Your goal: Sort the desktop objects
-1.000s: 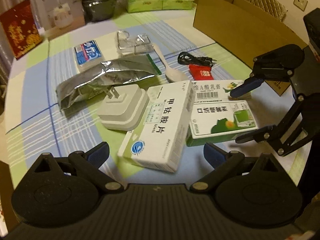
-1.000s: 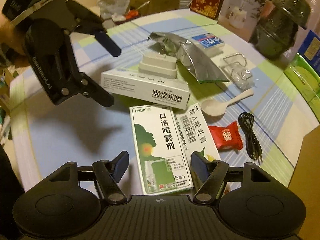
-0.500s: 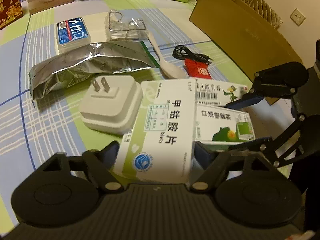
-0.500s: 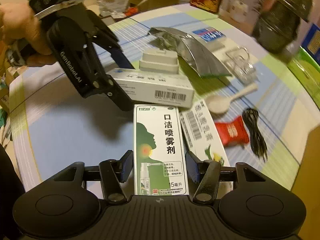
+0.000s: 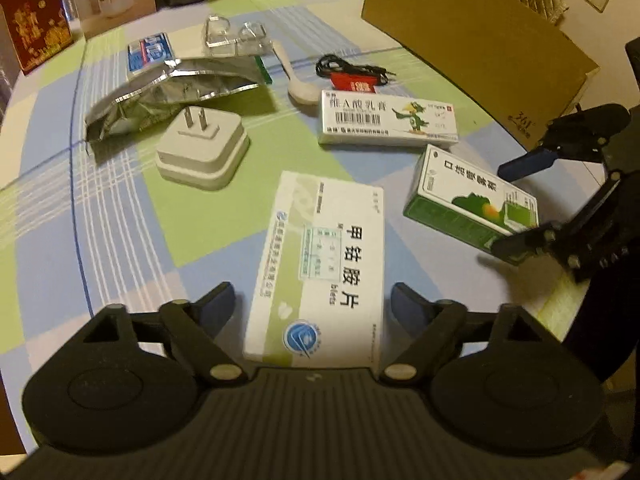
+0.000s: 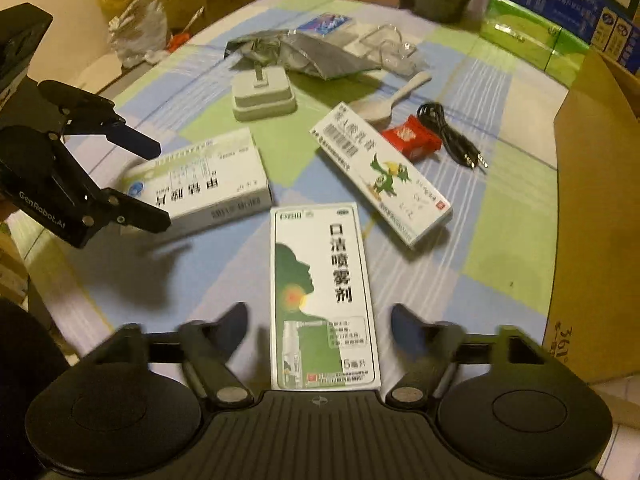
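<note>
After dragging boxes apart, both tongs (image 5: 312, 304) (image 6: 318, 326) just opened, boxes released.

Three medicine boxes (image 5: 320, 264) lie flat, apart.

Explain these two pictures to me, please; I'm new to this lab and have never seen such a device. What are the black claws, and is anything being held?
Each black claw is a hand-held gripper that a person carries, with a camera looking along its two fingers. One picture comes from the left hand-held gripper, the other from the right hand-held gripper. On the checked tablecloth lie a white-and-green tablet box, a green-and-white spray box, a long white ointment box, a white plug adapter, a silver foil bag, a white spoon, a black cable and a red sachet. Both grippers have just been opening; each straddles a box without pressing it, so nothing is held.
</note>
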A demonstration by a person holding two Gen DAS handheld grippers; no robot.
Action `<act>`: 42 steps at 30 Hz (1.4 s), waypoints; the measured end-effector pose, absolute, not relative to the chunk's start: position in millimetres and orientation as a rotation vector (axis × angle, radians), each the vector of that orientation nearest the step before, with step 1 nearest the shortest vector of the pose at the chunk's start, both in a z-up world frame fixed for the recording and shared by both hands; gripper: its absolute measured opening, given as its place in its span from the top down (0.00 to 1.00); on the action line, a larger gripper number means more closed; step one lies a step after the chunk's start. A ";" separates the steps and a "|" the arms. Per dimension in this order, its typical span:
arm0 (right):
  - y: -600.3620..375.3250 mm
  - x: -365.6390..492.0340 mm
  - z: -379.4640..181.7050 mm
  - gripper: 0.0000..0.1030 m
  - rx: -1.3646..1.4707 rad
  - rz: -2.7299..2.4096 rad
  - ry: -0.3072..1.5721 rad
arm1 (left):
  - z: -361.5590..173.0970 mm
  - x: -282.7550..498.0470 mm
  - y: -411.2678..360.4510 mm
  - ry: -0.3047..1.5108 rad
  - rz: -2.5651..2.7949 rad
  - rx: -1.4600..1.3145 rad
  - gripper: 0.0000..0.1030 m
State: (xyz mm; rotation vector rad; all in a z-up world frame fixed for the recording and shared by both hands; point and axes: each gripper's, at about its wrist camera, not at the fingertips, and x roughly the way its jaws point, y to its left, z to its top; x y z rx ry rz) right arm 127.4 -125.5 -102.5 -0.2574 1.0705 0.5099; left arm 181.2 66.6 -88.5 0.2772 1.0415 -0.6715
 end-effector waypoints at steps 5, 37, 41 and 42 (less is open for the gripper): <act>-123.5 131.0 -105.5 0.21 -0.248 0.509 1.047 | -93.2 188.7 49.6 1.034 -0.681 0.317 0.19; -200.5 90.9 29.7 0.49 -0.145 0.336 0.817 | 24.6 117.9 -29.8 0.907 -0.430 0.193 0.34; -230.5 86.1 48.9 0.49 -0.128 0.291 0.793 | 39.4 106.9 -62.2 0.884 -0.441 0.175 0.34; -238.1 84.8 52.2 0.49 -0.125 0.280 0.787 | 42.3 104.6 -70.3 0.880 -0.447 0.173 0.34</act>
